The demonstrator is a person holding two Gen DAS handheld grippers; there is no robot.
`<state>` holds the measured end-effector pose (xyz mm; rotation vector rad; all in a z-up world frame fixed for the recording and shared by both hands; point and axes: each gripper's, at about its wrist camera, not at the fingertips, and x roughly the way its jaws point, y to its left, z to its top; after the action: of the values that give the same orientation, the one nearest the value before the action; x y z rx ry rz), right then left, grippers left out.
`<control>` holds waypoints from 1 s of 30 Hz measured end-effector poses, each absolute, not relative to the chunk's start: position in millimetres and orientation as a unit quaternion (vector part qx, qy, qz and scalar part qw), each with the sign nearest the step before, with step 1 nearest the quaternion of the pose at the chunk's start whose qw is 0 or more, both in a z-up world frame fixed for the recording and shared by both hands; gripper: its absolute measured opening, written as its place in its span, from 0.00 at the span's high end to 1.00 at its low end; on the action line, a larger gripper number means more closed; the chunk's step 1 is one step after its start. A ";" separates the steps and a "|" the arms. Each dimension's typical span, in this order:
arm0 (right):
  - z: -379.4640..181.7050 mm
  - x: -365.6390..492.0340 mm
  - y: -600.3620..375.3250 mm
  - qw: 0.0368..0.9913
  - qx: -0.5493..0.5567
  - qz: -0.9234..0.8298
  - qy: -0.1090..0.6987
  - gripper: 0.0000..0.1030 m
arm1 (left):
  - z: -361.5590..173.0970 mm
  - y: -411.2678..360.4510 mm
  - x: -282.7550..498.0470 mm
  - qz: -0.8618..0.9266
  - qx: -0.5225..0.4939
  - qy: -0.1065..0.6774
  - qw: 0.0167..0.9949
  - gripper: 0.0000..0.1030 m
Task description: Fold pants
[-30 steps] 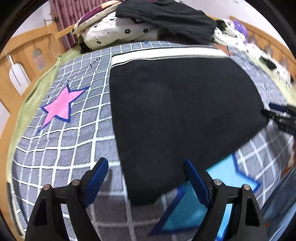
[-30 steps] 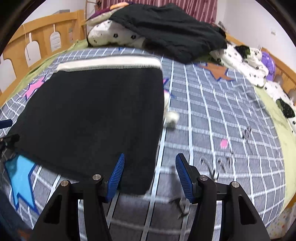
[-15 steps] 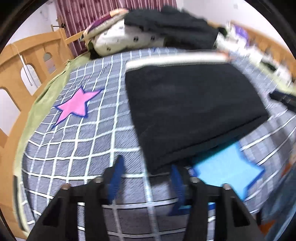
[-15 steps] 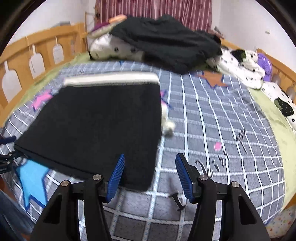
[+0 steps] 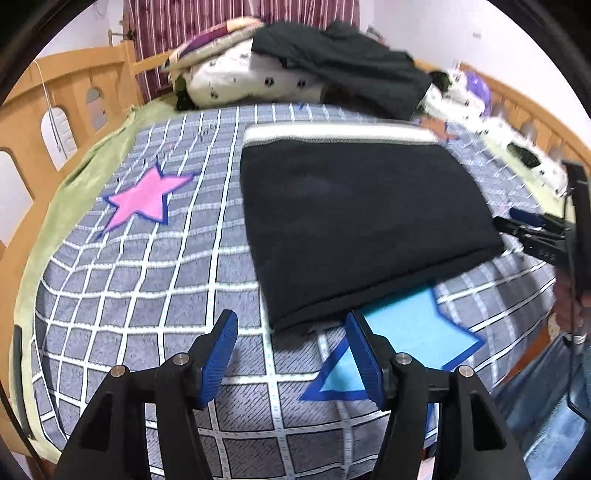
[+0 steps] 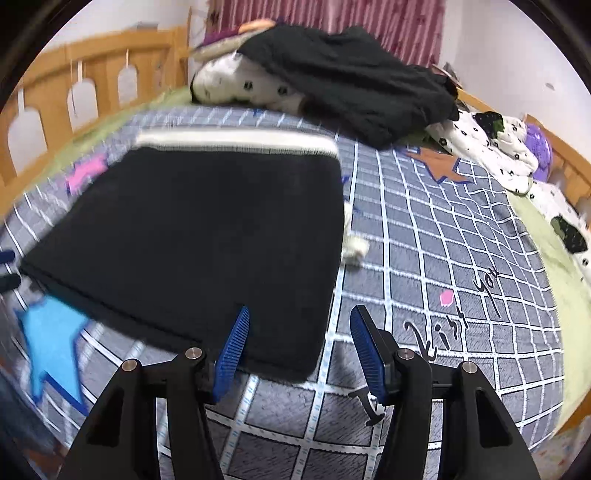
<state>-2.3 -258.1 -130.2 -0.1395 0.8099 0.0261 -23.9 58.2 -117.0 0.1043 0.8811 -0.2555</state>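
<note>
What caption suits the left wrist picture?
Open left gripper hovers at the corner of folded black pants on a checked bedspread.

Looked like somebody's bedroom at home, probably a kid's. There was a wooden bed frame (image 5: 74,96) with arched cutouts, a grey checked blanket (image 5: 155,280) with pink and blue stars, striped maroon curtains (image 5: 221,18) behind it, plus a pile of pillows and clothes (image 6: 332,77) dumped at the head end.
</note>
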 end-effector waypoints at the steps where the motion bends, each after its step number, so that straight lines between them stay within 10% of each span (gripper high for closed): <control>1: -127.1 -2.1 -259.6 0.919 -0.061 0.016 0.389 0.46 | -113.9 57.8 -23.2 -0.126 0.049 0.419 0.898 0.42; 14: -123.5 25.3 -262.4 0.928 -0.019 0.008 0.373 0.45 | -121.9 31.3 19.2 -0.108 0.012 0.428 0.897 0.39; 18: -152.8 40.3 -256.7 0.910 -0.044 -0.004 0.413 0.39 | -150.5 25.6 35.7 -0.080 0.013 0.476 0.876 0.20; 30: -129.5 35.1 -267.6 0.898 0.007 -0.003 0.440 0.38 | -136.0 31.1 30.7 -0.080 -0.031 0.492 0.866 0.23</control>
<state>35.1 -267.6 -129.5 0.0149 0.9113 -0.0064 30.7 31.1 -136.0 -0.0658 1.0304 -0.1666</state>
